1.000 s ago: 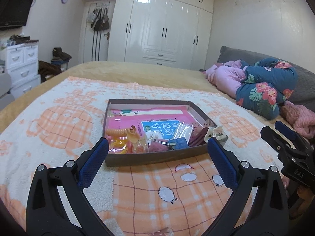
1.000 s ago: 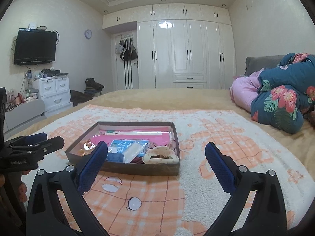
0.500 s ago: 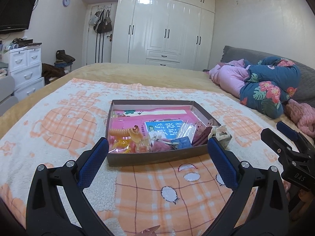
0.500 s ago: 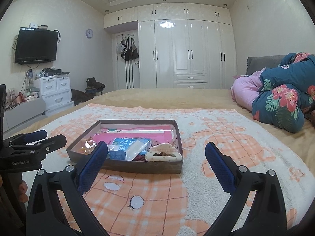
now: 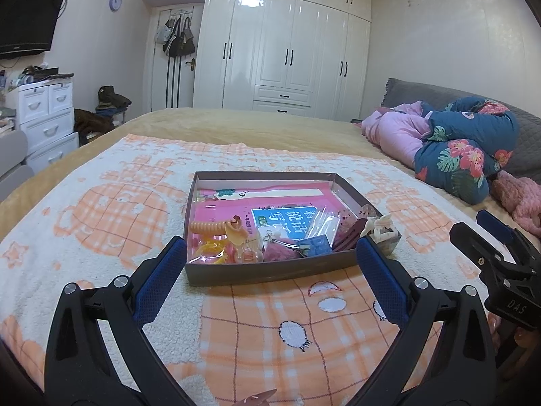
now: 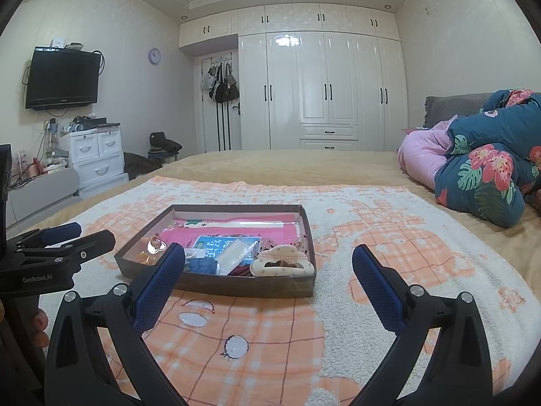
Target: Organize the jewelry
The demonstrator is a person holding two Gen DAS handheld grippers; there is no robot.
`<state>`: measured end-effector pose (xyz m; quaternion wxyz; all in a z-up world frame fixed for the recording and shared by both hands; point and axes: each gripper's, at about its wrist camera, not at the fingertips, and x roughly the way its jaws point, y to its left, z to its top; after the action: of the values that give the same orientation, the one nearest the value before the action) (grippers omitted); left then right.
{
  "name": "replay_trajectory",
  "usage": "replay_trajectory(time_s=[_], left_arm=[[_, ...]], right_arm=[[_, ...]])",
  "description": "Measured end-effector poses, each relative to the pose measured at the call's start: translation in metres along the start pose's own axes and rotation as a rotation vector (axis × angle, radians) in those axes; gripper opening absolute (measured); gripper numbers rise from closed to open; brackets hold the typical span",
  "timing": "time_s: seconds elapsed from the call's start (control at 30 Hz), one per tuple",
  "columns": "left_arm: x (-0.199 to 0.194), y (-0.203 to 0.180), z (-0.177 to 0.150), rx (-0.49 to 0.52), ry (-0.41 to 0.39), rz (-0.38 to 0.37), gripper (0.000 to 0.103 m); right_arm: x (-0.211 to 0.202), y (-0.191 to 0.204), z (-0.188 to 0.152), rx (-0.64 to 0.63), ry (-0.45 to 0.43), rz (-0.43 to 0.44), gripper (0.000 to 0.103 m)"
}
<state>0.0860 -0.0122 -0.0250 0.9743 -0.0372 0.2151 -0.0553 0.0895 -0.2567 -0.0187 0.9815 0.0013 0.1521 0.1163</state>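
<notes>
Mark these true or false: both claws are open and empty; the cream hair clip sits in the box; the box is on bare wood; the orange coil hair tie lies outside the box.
1. The left claw and right claw are open and empty. True.
2. The cream hair clip sits in the box. True.
3. The box is on bare wood. False: it rests on an orange-and-white blanket.
4. The orange coil hair tie lies outside the box. False: it is inside.
</notes>
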Motion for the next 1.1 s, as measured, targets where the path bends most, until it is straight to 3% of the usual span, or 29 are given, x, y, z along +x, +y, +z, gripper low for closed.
replay_trajectory(time_s=[1.1], left_arm=[[-0.0034,0.0034,0.0035,-0.009,-0.02,0.015,0.092]], right_arm=[[-0.0009,0.0032,0.0011,-0.01,-0.009,0.005,0.097]])
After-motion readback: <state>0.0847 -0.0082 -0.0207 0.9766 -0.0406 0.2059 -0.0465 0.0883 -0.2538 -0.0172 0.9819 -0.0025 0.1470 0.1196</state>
